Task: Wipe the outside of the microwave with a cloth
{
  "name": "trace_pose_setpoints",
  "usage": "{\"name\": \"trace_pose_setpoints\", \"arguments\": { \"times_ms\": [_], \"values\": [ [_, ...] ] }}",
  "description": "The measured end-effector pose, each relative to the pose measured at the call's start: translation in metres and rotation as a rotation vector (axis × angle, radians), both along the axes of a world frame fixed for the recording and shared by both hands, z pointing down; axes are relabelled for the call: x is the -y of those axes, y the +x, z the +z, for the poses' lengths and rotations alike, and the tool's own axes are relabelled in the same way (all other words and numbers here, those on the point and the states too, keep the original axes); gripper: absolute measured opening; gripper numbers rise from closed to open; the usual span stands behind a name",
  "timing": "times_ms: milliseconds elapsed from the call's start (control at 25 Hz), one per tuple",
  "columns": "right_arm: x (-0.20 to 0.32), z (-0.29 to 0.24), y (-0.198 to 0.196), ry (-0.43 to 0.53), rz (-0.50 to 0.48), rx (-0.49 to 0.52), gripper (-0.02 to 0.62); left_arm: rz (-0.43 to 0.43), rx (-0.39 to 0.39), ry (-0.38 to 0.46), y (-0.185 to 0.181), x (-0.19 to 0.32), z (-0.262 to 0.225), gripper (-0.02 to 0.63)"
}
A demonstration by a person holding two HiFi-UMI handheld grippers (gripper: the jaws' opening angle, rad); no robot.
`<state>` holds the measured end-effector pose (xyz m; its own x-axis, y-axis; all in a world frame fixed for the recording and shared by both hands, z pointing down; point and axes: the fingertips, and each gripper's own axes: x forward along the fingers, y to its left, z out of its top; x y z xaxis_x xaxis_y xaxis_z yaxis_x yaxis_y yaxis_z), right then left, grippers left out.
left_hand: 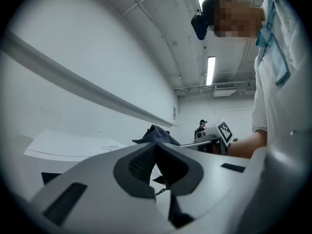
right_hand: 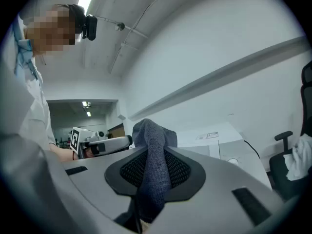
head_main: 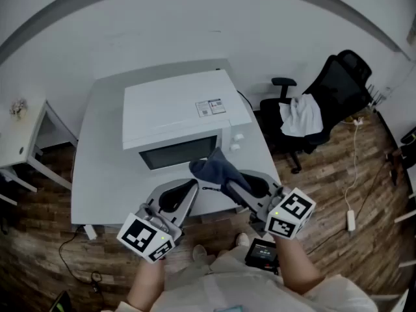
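A white microwave [head_main: 179, 112] with a dark door window stands on a pale grey table [head_main: 97, 174]. My right gripper [head_main: 244, 186] is shut on a dark blue-grey cloth [head_main: 214, 168], which bunches up just in front of the microwave's door at its lower right. In the right gripper view the cloth [right_hand: 152, 169] runs between both pads and sticks up past the jaw tips. My left gripper [head_main: 185, 192] hovers at the table's front edge, shut with nothing in it; its pads [left_hand: 141, 162] meet. The cloth [left_hand: 155, 133] shows beyond it.
A black office chair [head_main: 325, 103] with a white garment draped on it stands right of the table. A white side table [head_main: 23, 135] is at the far left. Cables and a power strip [head_main: 351, 221] lie on the wood floor. A wall runs behind the microwave.
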<state>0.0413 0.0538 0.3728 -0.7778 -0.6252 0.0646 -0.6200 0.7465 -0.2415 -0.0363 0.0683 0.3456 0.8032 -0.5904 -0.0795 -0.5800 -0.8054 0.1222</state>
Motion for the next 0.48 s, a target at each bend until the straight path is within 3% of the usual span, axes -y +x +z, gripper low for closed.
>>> {"name": "trace_pose_setpoints", "arguments": {
  "times_ms": [480],
  "values": [
    [-0.0042,-0.0039,-0.0027,-0.011,-0.018,0.031,0.094,-0.001,-0.003,-0.005,0.0012,-0.0026,-0.0003,0.002]
  ]
}}
